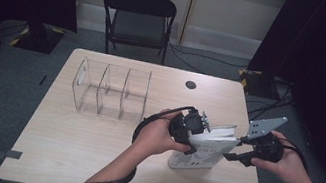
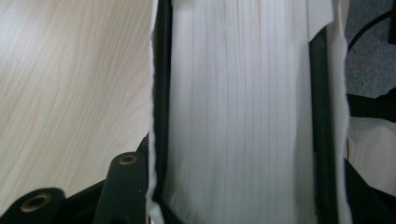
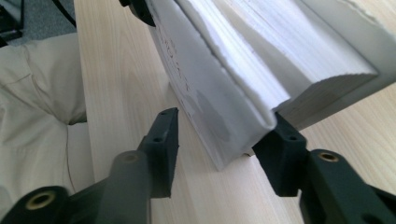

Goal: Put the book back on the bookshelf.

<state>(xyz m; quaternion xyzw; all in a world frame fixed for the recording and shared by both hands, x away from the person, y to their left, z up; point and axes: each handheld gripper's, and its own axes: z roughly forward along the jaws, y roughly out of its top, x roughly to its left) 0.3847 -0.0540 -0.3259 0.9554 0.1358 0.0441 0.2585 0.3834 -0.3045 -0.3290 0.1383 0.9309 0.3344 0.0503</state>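
Note:
A thick white book (image 1: pixel 202 152) stands on edge on the wooden table (image 1: pixel 90 145), near its front right. My left gripper (image 1: pixel 191 127) comes at it from the left and above. In the left gripper view, my left gripper (image 2: pixel 240 70) is shut on the page block (image 2: pixel 238 116), with the covers outside both black jaws. My right gripper (image 1: pixel 239 155) is at the book's right end. In the right gripper view, my right gripper (image 3: pixel 224 126) is open around the book's (image 3: pixel 224 70) lower corner, with a gap at the left jaw while the right jaw touches the cover.
A clear plastic organizer (image 1: pixel 110 90) with three compartments stands on the table's left half, behind the left hand. A black folding chair (image 1: pixel 138 16) is beyond the far edge. Cables cross the grey floor (image 1: pixel 217 60). The table's front edge is close to both forearms.

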